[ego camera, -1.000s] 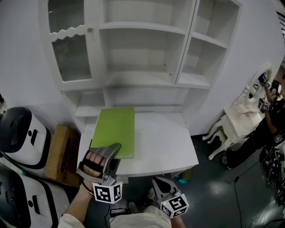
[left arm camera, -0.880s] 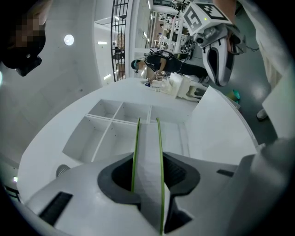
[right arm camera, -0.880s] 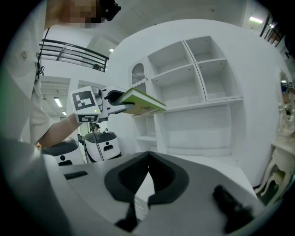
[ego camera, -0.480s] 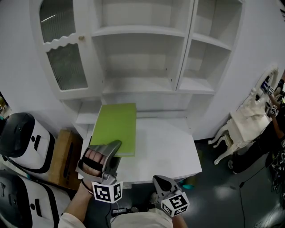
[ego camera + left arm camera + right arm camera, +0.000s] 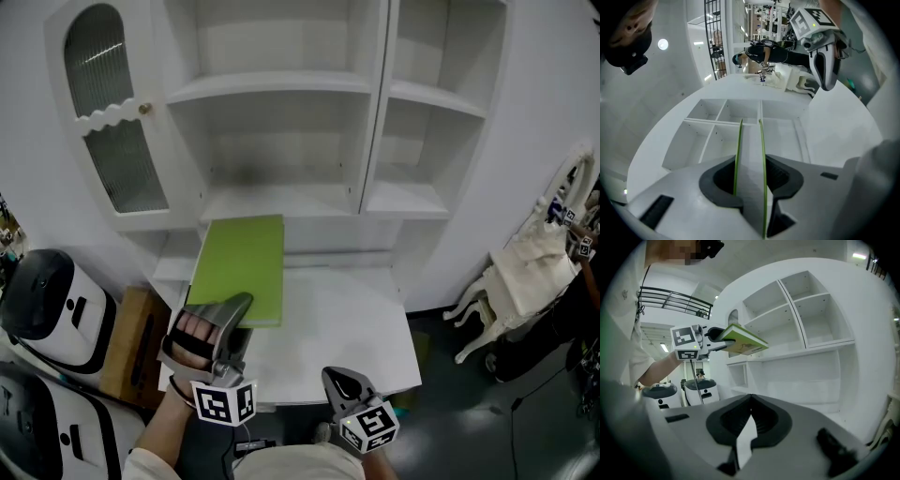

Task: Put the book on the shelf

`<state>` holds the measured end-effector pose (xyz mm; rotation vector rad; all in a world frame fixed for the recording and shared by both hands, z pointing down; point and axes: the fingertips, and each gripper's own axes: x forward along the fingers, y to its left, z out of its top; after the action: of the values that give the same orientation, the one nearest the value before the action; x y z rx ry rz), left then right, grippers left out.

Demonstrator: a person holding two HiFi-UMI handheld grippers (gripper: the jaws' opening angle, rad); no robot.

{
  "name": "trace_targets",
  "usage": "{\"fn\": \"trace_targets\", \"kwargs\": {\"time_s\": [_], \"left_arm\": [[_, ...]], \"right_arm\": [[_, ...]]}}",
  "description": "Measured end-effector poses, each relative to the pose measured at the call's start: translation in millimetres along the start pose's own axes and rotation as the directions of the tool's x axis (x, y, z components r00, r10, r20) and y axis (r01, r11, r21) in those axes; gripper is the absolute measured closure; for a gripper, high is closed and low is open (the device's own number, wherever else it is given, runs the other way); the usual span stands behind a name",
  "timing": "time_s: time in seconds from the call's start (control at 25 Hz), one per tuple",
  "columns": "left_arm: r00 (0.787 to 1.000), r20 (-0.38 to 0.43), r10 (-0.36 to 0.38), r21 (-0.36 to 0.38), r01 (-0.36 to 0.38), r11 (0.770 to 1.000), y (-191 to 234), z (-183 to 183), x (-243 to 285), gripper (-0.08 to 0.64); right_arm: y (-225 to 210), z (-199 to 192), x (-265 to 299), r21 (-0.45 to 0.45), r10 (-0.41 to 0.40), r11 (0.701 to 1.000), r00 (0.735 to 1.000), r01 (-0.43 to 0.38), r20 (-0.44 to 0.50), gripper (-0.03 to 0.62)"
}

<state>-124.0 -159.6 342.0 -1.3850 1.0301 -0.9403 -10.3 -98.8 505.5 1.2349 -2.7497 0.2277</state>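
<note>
2 claws: left claw (image 5: 750, 180) pinches the green book (image 5: 241, 261), right claw (image 5: 750, 401) pressed together, empty.

Left hand-held gripper (image 5: 240, 307), right hand-held gripper (image 5: 338, 377): grey shells, black-white marker cubes (image 5: 225, 405); white sleeve (image 5: 142, 465).

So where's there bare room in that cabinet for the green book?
The wide middle shelf, between glass door and upright divider, is bare; so is the narrower shelf right of it, and the desktop right of the book. Crowded only at the desk's left, where the left gripper holds the book.
</note>
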Motion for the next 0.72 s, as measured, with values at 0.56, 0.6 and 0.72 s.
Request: {"fn": "trace_targets", "kwargs": {"time_s": [0.56, 0.6, 0.72], "left_arm": [[0.997, -0.081, 0.014, -0.001, -0.014, 1.0, -2, 17, 57, 0.417], [0.996, -0.084, 0.012, -0.001, -0.012, 1.0, -2, 18, 60, 0.417], [0.996, -0.091, 0.007, 0.006, -0.006, 1.0, -5, 19, 68, 0.417]], "right_arm": [[-61, -2, 7, 0.0, 0.073, 0.997, 0.997, -0.073, -0.024, 0.58], [-65, -4, 7, 0.003, 0.073, 0.997, 0.997, -0.073, -0.028, 0.58], [-75, -8, 7, 0.015, 0.068, 0.998, 0.997, -0.067, -0.035, 0.58]]}}
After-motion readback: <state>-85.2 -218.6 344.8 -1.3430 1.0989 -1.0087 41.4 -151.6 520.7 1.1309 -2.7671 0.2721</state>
